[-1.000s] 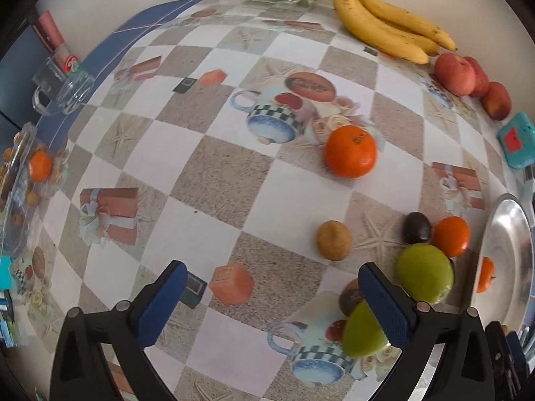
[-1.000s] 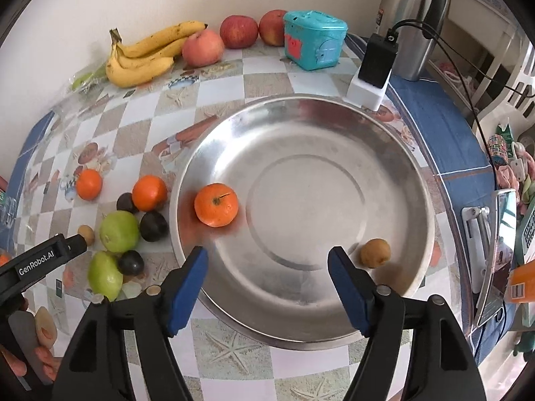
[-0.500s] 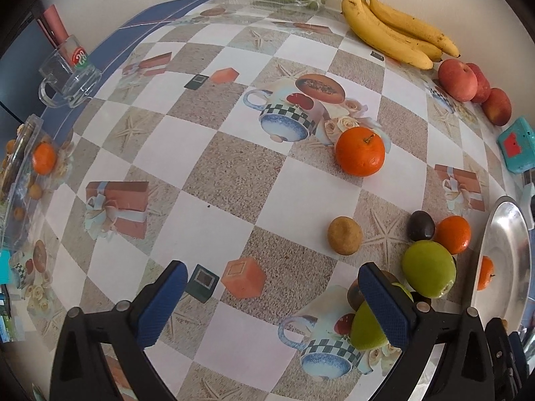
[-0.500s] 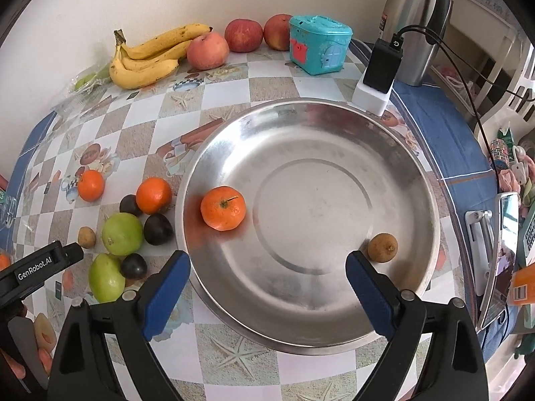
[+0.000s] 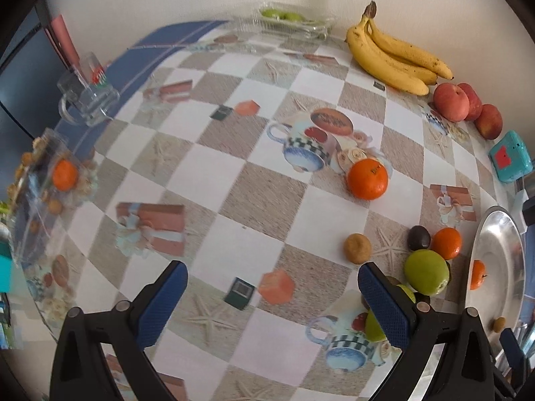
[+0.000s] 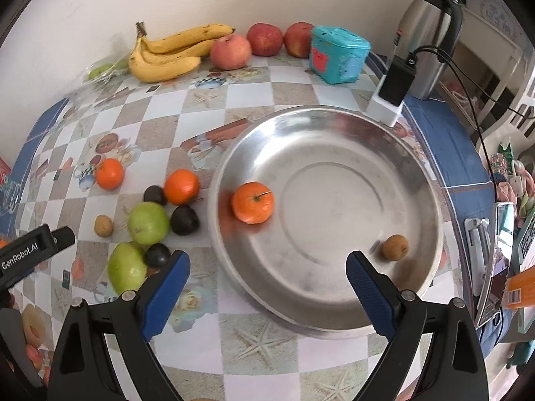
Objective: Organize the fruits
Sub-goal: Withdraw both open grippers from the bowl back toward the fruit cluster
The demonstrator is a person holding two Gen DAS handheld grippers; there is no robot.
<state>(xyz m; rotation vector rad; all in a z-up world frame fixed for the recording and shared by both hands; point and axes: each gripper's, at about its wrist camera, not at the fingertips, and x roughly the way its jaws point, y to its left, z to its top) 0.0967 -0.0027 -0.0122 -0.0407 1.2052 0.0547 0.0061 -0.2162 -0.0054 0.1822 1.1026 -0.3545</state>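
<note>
A steel bowl (image 6: 334, 127) holds an orange (image 6: 252, 202) and a small brown fruit (image 6: 395, 247). My right gripper (image 6: 267, 284) is open and empty above its near rim. Left of the bowl lie two oranges (image 6: 181, 186), green apples (image 6: 148, 223), dark plums (image 6: 184, 220) and a brown fruit (image 6: 103, 225). My left gripper (image 5: 272, 295) is open and empty over the tablecloth, left of that cluster (image 5: 426, 272). A lone orange (image 5: 367, 178) lies ahead of it. The bowl's rim (image 5: 481, 234) shows at the right.
Bananas (image 6: 170, 53), red apples (image 6: 264, 38) and a teal box (image 6: 337, 55) line the back wall. A steel kettle (image 6: 428, 33) and a charger (image 6: 393, 90) stand at back right. A glass mug (image 5: 88, 98) and a plastic packet (image 5: 50, 193) sit at the left edge.
Both grippers have drawn back and risen, so the views show more of the table. The right gripper's jaws have opened wider. No fruit has moved.
</note>
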